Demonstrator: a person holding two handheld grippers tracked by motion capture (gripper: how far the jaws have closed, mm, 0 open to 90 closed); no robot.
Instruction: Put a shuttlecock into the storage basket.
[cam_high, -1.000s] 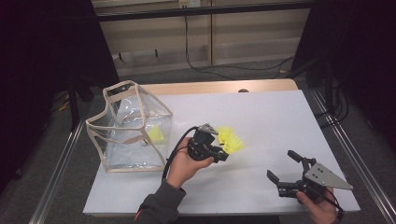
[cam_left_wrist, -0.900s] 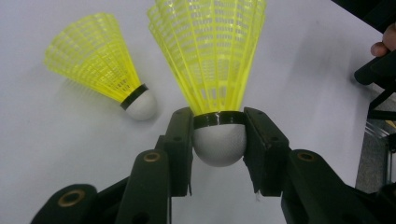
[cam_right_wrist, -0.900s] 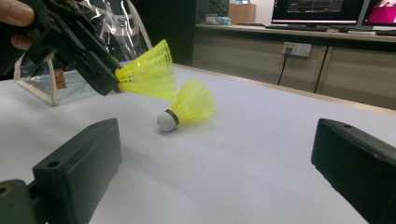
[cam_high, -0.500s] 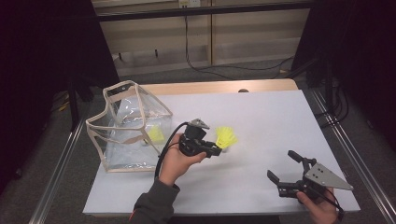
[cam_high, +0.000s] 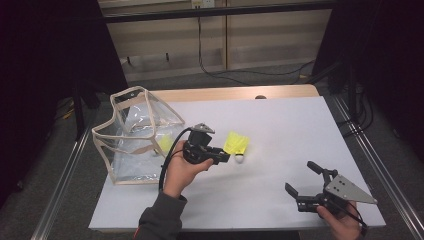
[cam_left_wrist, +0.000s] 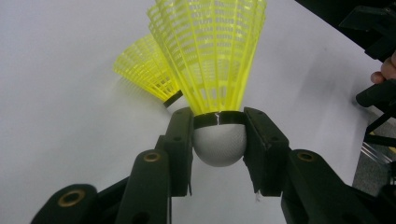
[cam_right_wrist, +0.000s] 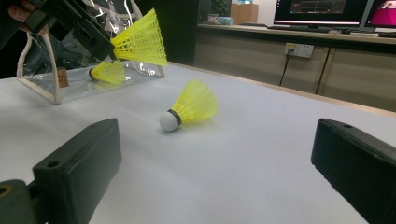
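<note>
The held shuttlecock (cam_left_wrist: 212, 70) is clamped by its white cork between the jaws of the left gripper (cam_high: 223, 158), skirt pointing away from the hand, just beside the clear bag (cam_high: 137, 135) (the right gripper (cam_high: 302, 186) rests open, well apart).

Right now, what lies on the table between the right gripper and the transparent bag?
In the right gripper view, one yellow shuttlecock lies on the white table between the right gripper and the transparent bag.
</note>
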